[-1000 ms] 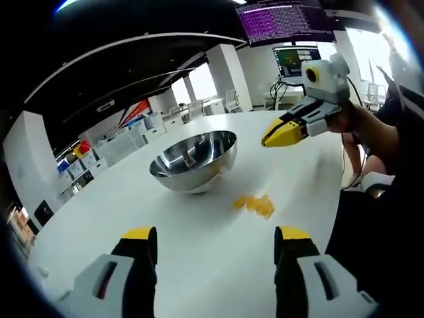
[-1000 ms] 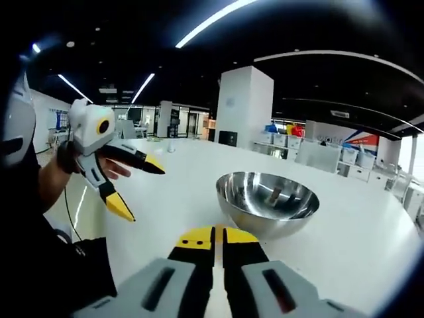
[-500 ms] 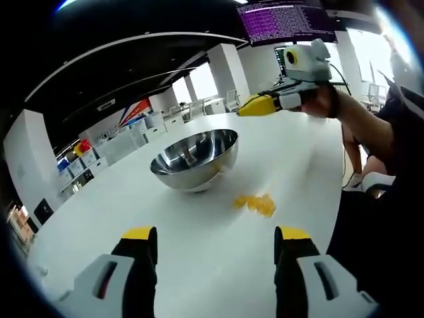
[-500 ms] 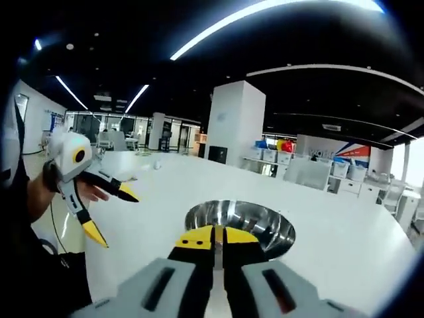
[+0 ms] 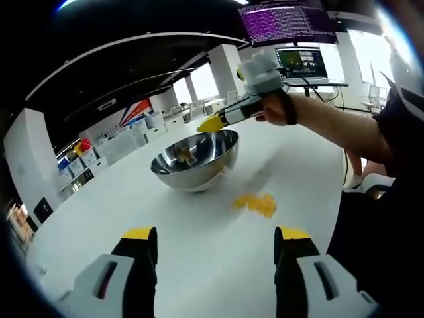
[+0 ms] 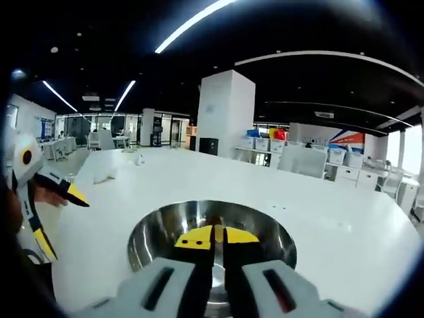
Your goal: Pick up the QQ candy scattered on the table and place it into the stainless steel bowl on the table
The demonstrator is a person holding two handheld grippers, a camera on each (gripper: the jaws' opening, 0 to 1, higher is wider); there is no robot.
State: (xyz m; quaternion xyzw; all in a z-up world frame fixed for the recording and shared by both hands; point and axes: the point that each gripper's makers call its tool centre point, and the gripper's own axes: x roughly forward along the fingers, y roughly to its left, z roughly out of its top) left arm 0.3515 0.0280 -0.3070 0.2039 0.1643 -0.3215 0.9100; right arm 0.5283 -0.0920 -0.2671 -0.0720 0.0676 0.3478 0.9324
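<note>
In the left gripper view, a small heap of yellow QQ candy is seen lying on the white worktop, just beside the stainless steel bowl and well inside the worktop's edges. The left tool is held low over the worktop with its jaws spread wide and nothing between them. The right tool is seen held over the bowl's far rim by a hand.

In the right gripper view, the right tool is seen from behind, its yellow tips pressed together above the bowl's hollow; whether a candy is pinched there cannot be told. The left tool appears near the worktop's left edge, its jaws apart.

The worktop is broad, white and glossy. An open office is seen behind, with a white pillar, ceiling light strips and monitors.
</note>
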